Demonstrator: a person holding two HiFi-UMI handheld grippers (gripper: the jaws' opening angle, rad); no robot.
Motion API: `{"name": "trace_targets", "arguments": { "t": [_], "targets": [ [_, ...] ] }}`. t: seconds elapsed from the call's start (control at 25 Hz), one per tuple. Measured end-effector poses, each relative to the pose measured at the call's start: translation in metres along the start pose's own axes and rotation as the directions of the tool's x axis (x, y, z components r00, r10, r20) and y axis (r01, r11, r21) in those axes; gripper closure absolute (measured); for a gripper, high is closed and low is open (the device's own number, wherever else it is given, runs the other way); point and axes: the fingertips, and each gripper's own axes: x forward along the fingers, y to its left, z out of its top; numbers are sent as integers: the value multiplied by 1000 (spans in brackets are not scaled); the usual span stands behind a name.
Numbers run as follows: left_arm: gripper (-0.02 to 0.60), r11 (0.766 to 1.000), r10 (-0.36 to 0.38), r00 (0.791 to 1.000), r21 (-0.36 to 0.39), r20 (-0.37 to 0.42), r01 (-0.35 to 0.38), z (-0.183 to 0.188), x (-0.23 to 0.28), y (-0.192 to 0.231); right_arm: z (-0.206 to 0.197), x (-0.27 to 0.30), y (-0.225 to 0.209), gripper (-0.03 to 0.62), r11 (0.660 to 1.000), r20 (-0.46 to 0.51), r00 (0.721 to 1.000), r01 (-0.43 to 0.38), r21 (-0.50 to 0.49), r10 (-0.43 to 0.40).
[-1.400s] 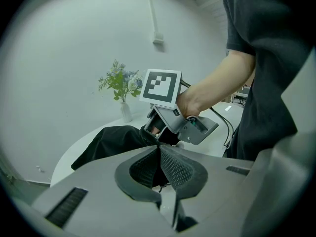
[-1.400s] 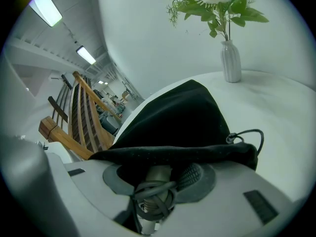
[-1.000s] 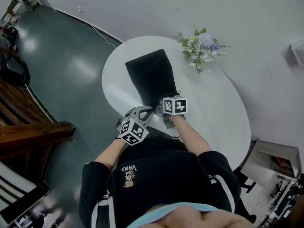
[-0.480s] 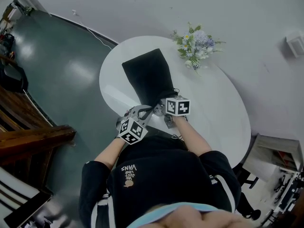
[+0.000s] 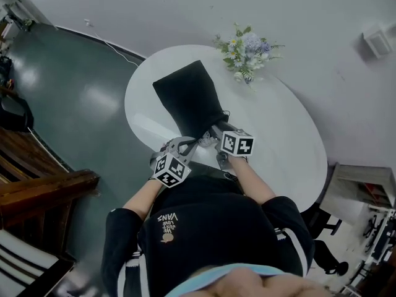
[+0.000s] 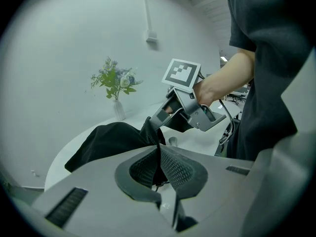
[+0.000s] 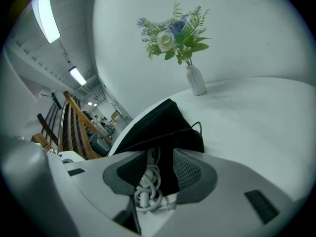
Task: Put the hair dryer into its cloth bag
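Note:
The black cloth bag (image 5: 185,98) lies on the white oval table (image 5: 278,135), its mouth toward me. My left gripper (image 5: 195,142) is at the mouth's left side. In the left gripper view it (image 6: 159,169) is shut on a thin fold of the bag's rim (image 6: 106,142). My right gripper (image 5: 213,132) holds the mouth's right side. In its own view the jaws (image 7: 157,177) are closed on black cloth (image 7: 158,125), with a coiled white cord (image 7: 147,184) bunched between them. The hair dryer's body is hidden.
A small white vase of flowers (image 5: 244,48) stands at the table's far side, beyond the bag. The table's near edge is right under my grippers. Dark floor (image 5: 80,85) and a wooden stair rail (image 5: 37,184) lie to the left.
My right gripper has moved a little to the right and toward me, away from the bag's body, with the cloth still in it. The left gripper has stayed in place.

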Motion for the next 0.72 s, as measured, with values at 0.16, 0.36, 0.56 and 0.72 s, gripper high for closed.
{"name": "trace_targets", "arguments": {
  "t": [0.16, 0.36, 0.56, 0.72],
  "targets": [
    [548, 1000, -11, 1000, 17, 0, 11, -1, 1, -4, 0, -13, -12, 413, 998, 49, 997, 49, 50, -51],
    [548, 999, -23, 1000, 40, 0, 23, -3, 1, -9, -4, -28, -25, 413, 992, 92, 992, 80, 99, -89],
    [548, 998, -29, 1000, 56, -7, 29, -6, 3, -13, -5, -32, -27, 413, 987, 118, 989, 69, 145, -86],
    [546, 997, -19, 1000, 79, -17, 20, -12, 1, -19, -10, -38, -26, 413, 984, 131, 987, 69, 166, -92]
  ]
}}
